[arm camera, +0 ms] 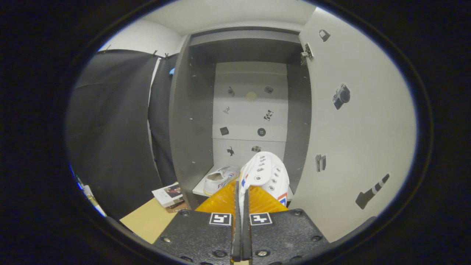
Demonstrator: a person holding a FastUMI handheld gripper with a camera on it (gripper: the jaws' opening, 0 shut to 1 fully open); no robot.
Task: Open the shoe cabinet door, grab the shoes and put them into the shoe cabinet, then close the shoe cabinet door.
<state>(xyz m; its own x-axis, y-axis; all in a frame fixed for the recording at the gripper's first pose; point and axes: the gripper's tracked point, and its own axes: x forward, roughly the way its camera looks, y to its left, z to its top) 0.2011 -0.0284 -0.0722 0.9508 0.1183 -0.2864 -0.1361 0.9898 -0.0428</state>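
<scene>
One white shoe (265, 176) is pinched in your closed gripper (241, 191) before the open shoe cabinet (191, 121) (its mate (219, 179) lies inside)

Shoe (266, 175): white canvas, metal eyelets. Cabinet door (353, 129): smooth matt laminate. Claw (241, 197) pinches the canvas; its housing is rough textured plastic.

Staged booth, not a real home: black cloth wall (110, 129) hung w/ clips beside a grey shoe cabinet (191, 121), door (353, 121) open, small object stickers on its back panel (250, 110) & door, magazines (169, 194) on the floor.
</scene>
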